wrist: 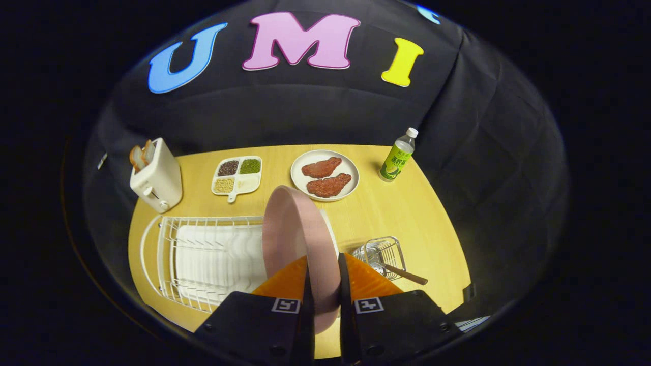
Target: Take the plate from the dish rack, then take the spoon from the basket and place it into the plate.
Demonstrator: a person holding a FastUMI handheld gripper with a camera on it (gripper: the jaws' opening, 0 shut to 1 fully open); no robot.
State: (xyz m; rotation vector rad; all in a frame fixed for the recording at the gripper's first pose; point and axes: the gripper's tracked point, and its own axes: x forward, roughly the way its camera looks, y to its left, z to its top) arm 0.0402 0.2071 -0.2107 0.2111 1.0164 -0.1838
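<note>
Gripper view: my claw (324, 284) is clamped on the pink plate (295, 239), held on edge w/ rim between the fingers, above the dish rack (203, 254). Spoon (402, 273) sits in basket (382, 253) just right; bare tabletop (386, 213) ahead.

- We see our gripper (323, 264) built on two black, blocky mounts (254, 325) side by side.
- Each mount bears a small square black-and-white marker (285, 305).
- We spot round screw heads (441, 327) near the mounts' corners.
- Its wedge-shaped fingers (290, 282) press the plate (290, 229) between them.
</note>
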